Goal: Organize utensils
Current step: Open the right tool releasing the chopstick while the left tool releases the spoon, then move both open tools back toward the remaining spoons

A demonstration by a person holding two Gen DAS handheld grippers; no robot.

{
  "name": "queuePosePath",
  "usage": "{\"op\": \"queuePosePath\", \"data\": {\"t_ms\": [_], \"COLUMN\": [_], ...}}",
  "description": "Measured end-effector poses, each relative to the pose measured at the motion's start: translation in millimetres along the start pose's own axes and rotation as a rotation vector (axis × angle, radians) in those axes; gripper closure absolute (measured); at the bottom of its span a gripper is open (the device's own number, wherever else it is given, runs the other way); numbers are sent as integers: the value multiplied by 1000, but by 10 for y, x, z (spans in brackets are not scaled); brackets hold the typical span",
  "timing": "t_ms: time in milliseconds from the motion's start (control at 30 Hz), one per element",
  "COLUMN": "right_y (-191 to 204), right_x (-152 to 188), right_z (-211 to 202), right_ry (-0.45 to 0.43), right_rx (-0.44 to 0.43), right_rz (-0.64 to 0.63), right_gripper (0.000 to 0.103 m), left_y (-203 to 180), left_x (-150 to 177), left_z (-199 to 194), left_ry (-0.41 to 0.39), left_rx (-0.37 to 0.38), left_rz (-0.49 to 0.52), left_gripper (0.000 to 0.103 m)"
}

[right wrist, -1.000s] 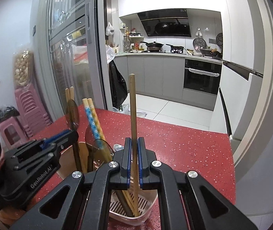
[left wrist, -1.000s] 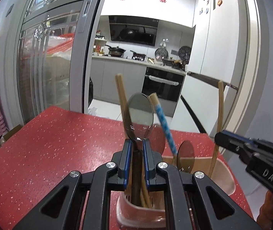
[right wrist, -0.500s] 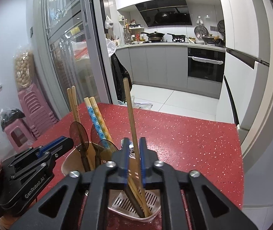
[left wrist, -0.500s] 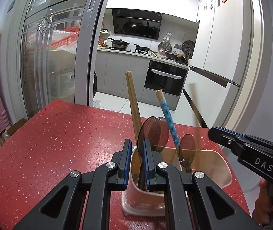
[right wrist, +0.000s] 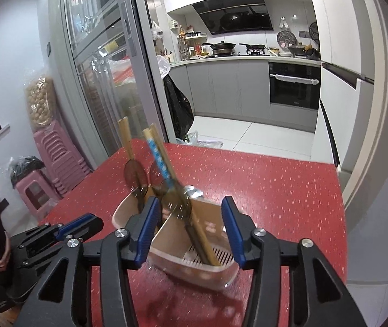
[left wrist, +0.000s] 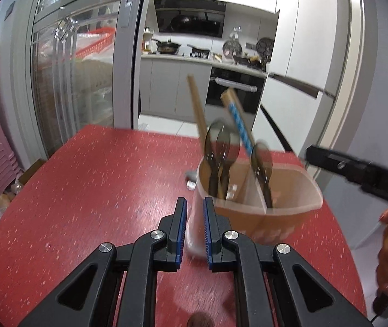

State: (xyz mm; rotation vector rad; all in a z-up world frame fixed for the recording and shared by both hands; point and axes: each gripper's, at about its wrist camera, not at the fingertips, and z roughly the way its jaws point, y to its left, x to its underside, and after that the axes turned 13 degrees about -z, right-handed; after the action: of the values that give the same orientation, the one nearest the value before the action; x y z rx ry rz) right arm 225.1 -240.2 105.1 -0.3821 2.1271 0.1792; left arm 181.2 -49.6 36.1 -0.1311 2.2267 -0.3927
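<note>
Now the right tongs (right wrist: 190,200) are seen with their jaws spread wide, having just been opening; the wooden chopsticks (right wrist: 204,242) stand between the jaws but are not pressed by either blue pad. The left tongs (left wrist: 194,201) are drawn nearly together, and nothing is held between them. The utensil holder (left wrist: 289,223) is found just ahead of both sets of tips, slightly to the right of the left tongs. Release seems to be the step in hand, and it is best finished by drawing the right tongs straight back, so that the leaning sticks are not caught by a pad and the light holder is not tipped. The holder is judged to be thin pinkish plastic, rounded at the corners, split by a flat divider, with a slotted floor under the chopsticks. Smoky translucent spoons (right wrist: 135,174) with round bowls and a blue-patterned chopstick (right wrist: 161,163) are kept in the compartment further left. The red table (right wrist: 275,190) is speckled and glossy, so sliding is likely
</note>
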Motion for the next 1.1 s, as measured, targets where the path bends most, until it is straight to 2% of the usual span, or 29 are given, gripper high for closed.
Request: {"op": "queuePosePath", "data": {"t_ms": [267,500,700,900,933,967,1000,1033,1100], "right_y": [160,254,264,371,390,410,436,453,502], "right_x": [383,831,1191,1357,1370,1368,1379,1383,1402], "right_z": [-227,-254,-194,-209,-214,-219,-223,-221,-226], "right_ry": [71,194,294,332,337,338,341,342,341], "right_rx": [-41,-53,-54,-39,-38,-39,-40,-42,-49], "right_rz": [63,143,245,260,262,262,263,263,259], "right_gripper": [39,34,33,28,27,27,26,24,23], "left_y": [267,497,635,725,739,757,779,798,806], "left_x": [402,714,911,1057,1075,1091,1100,1104,1135], "left_z": [-116,-252,-349,-418,-434,-453,-478,-536,-561], "left_ry": [115,186,224,241,242,243,240,203,195], "left_rx": [-68,-111,-113,-103,-104,-108,-126,-132,-131], "left_rz": [8,-13,-32,-54,-56,-58,-67,-75,-64], "left_gripper": [66,66,66,65,44,18,0,0,0]}}
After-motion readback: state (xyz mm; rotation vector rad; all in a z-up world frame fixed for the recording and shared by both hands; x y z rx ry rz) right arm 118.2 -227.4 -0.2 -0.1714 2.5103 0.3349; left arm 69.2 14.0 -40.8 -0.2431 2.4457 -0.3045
